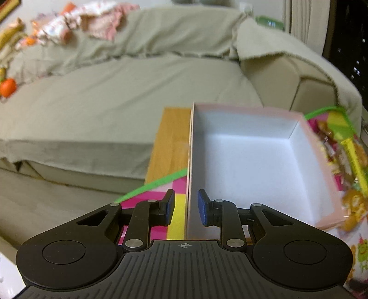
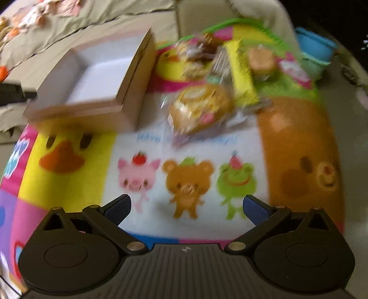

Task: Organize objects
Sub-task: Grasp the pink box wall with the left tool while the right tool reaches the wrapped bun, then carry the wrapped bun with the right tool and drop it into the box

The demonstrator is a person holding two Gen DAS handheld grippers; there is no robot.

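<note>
An open pink cardboard box [image 1: 243, 119] with a white inside stands on a colourful cartoon mat [image 1: 177, 220], partly over a wooden tabletop [image 1: 170, 138]. My left gripper [image 1: 186, 208] is open and straddles the box's left wall, with a gap showing on each side of the wall. In the right wrist view the same box [image 2: 96, 76] is at the upper left. Wrapped snacks lie beside it: a round bun in clear wrap [image 2: 200, 108] and a long yellow packet [image 2: 241, 73]. My right gripper [image 2: 187, 207] hangs wide open over the mat's animal pictures, with nothing between its fingers.
A sofa under a grey-green cover [image 1: 115, 92] fills the space behind the table, with clothes [image 1: 96, 20] and an orange toy [image 1: 8, 87] at its far left. A blue container [image 2: 315, 48] stands past the snacks at the mat's far right corner.
</note>
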